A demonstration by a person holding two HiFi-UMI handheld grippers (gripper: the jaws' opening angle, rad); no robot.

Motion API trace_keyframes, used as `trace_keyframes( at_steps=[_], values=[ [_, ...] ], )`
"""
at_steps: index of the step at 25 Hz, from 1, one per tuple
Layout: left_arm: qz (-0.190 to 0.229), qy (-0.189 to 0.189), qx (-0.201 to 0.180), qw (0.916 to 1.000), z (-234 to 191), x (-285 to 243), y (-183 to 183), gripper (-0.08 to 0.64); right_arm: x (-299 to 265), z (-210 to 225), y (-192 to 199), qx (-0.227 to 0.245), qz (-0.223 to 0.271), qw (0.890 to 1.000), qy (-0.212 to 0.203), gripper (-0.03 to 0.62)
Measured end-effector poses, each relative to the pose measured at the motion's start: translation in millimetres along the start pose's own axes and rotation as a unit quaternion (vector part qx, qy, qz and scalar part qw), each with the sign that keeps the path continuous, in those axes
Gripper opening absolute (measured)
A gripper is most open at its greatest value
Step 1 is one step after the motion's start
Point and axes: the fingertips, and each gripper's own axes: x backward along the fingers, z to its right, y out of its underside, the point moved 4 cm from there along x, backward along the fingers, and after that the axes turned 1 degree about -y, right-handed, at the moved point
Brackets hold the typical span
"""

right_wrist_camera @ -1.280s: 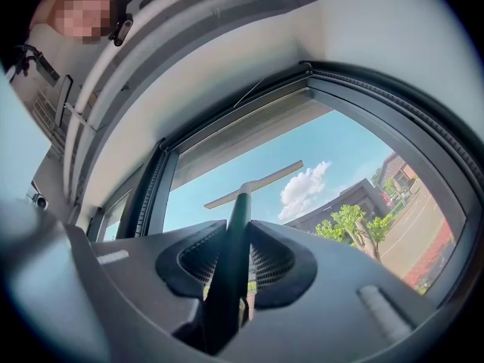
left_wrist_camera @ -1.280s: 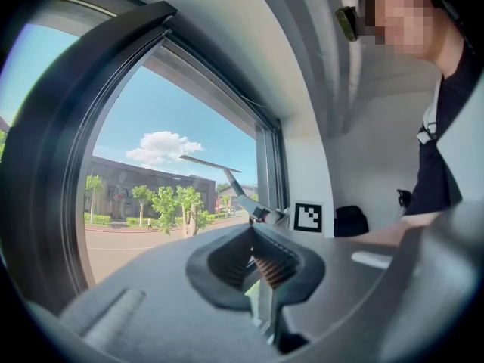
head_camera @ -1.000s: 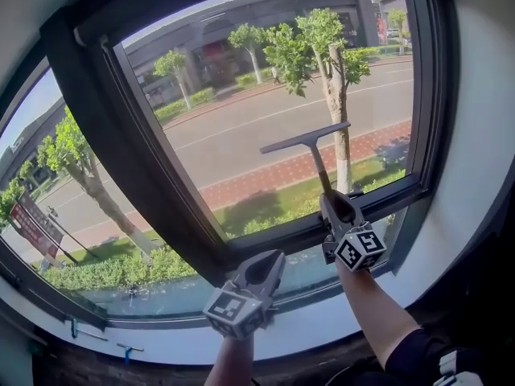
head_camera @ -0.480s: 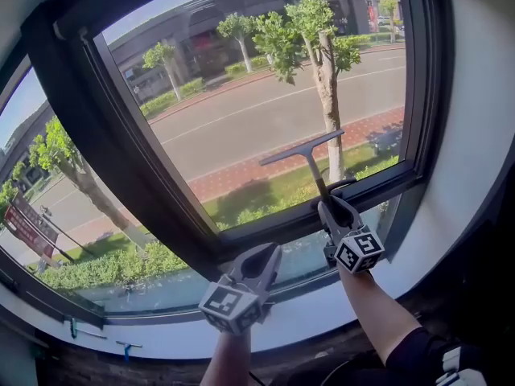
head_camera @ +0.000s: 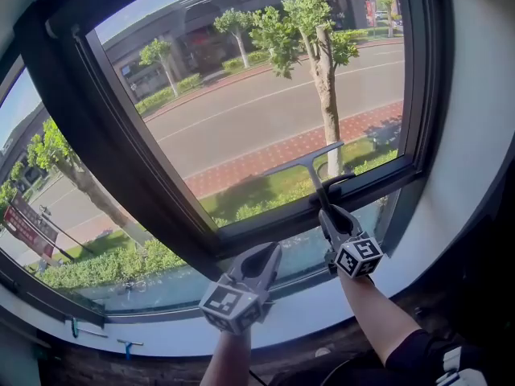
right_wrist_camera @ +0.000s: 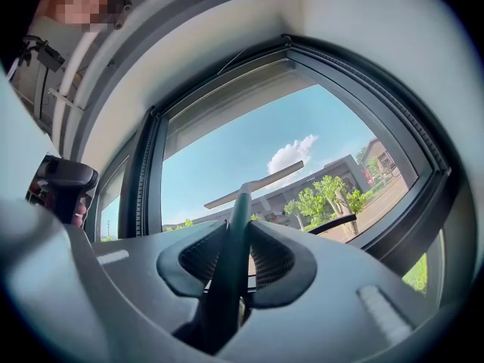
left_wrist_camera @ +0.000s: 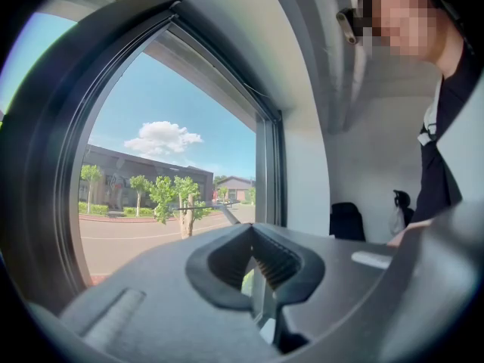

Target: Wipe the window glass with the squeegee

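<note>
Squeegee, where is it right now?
In the head view the squeegee is right of centre, its handle clamped in the right gripper, its blade low on the pane just above the window's bottom rail.

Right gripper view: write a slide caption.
Right gripper shut on the squeegee, blade held up before the window glass.

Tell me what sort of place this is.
Likely an upper-floor room: a dark-framed window overlooks a road and trees below, and the right gripper holds a squeegee to the glass.
</note>
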Motion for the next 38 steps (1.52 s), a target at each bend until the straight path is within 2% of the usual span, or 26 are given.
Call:
trace_keyframes(
  at_steps=[13,17,34,38],
  values=[
    [-0.024,-0.023,0.009,0.9994,6.1,5.0,-3.0,0.003,17.7,10.5,40.4,-0.027,-0.038,0.999,0.014,0.100],
    [-0.019,-0.015,0.009,0.9997,3.6,4.9,7.3,0.003,22.2,13.7,51.0,-0.032,-0.050,0.998,0.018,0.100],
    [-0.039,-0.030,0.017,0.9986,1.2,5.3,7.3,0.003,30.2,22.1,67.3,-0.043,-0.068,0.996,0.028,0.100],
    [-0.026,-0.016,0.014,0.9994,-1.6,6.7,13.1,0.003,32.7,24.3,71.2,-0.048,-0.072,0.996,0.031,0.100]
  ],
)
